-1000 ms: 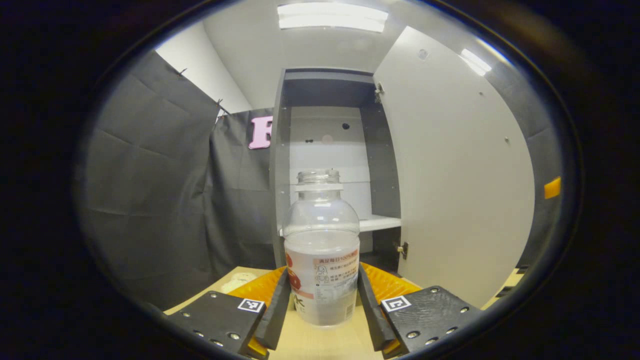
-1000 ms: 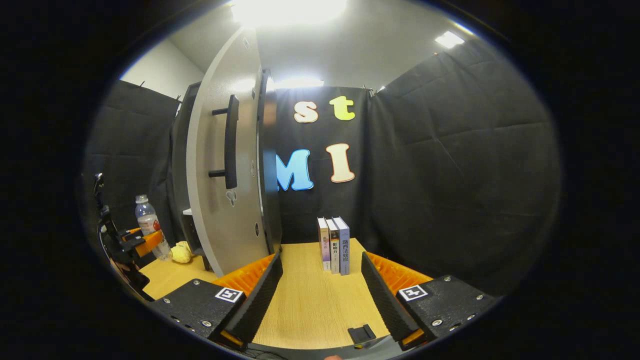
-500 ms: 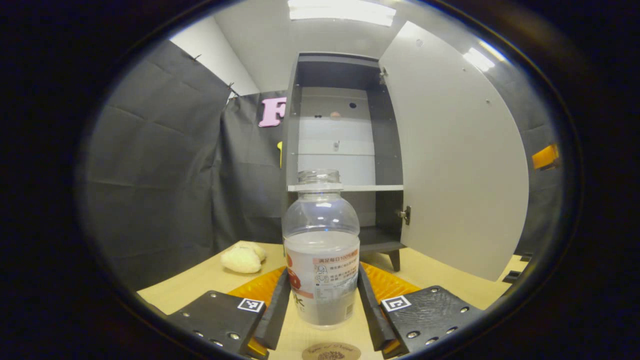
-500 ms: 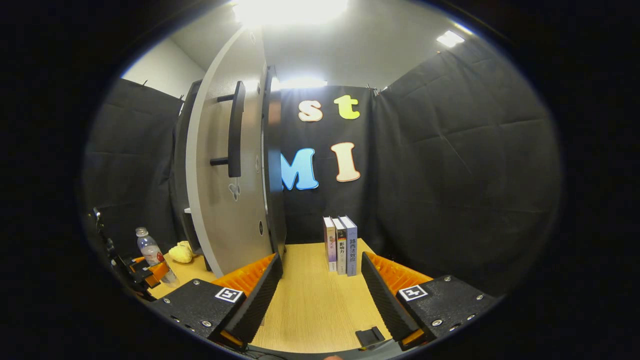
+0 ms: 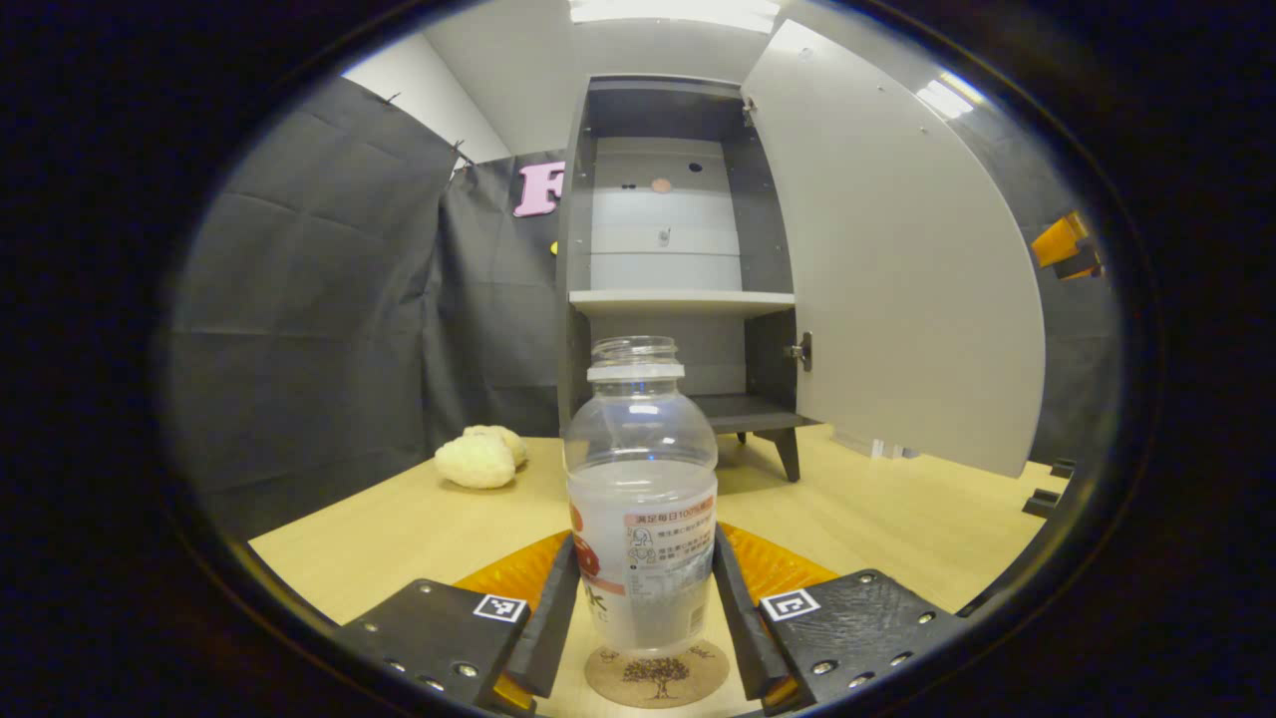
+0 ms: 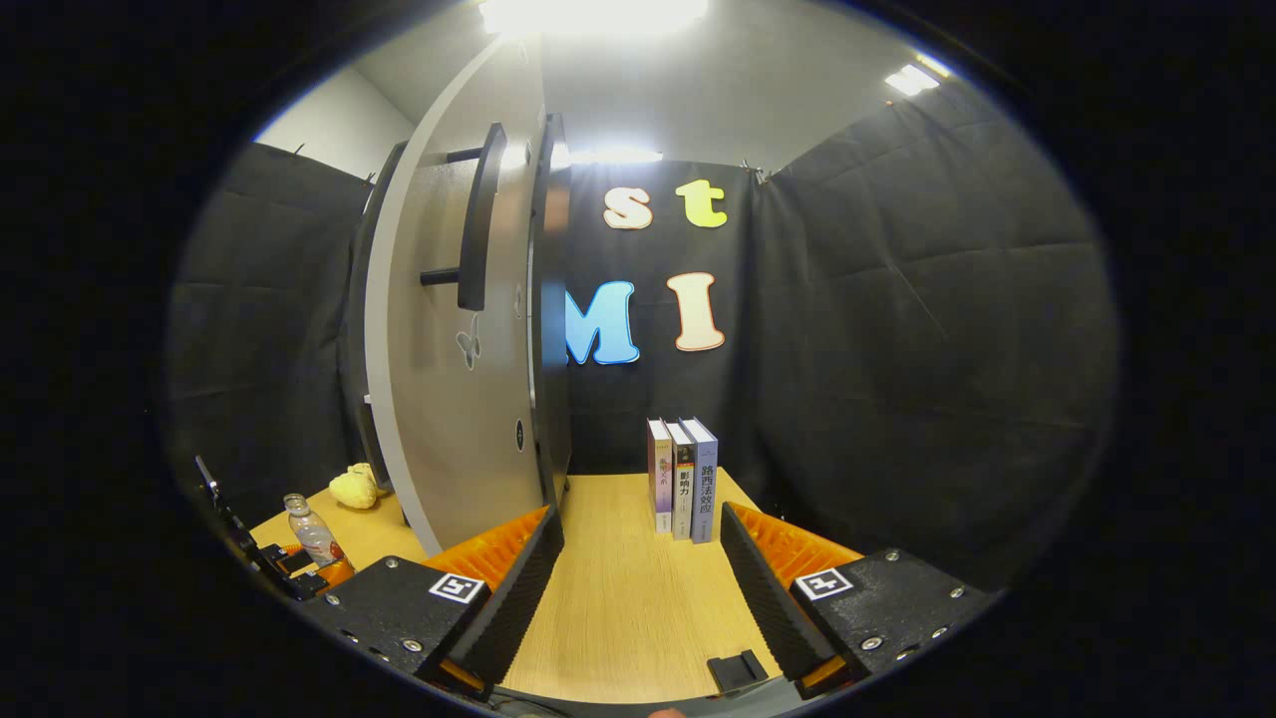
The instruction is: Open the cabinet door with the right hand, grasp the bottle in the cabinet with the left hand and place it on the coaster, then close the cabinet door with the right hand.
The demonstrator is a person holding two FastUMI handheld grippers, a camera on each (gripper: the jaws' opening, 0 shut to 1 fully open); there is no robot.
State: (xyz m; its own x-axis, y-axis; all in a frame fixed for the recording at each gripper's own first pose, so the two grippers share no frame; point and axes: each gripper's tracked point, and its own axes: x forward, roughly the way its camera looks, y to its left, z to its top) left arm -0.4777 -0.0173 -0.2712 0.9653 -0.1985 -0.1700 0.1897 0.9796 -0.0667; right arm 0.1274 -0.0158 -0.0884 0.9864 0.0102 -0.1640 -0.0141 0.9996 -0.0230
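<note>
Bottle (image 5: 641, 499) upright, no cap, clamped at its label between both fingers of the left gripper (image 5: 646, 608). Its base sits over the round coaster (image 5: 656, 677) at the near edge of the table (image 5: 399, 519); whether the two touch, cannot tell. Coaster rim shows on both sides of the bottle's foot.

Cabinet (image 5: 678, 269) stands far, straight ahead, well apart from the bottle; bare tabletop between them. Door (image 5: 897, 259) swung wide to the right, its free edge reaching out over the table. White shelf (image 5: 683, 299) inside. Pale, lumpy soft object (image 5: 478, 459) lies to the far left, near the cabinet's left side.

Right gripper (image 6: 643, 588) spread wide, nothing between its fingers, open tabletop below. Just left of it is the door's outer face with the bar handle (image 6: 478, 229), not touching. Three books (image 6: 683, 479) upright at the far edge of the table against the wall. Far left in the right gripper view, the left gripper with the bottle (image 6: 311, 534).
</note>
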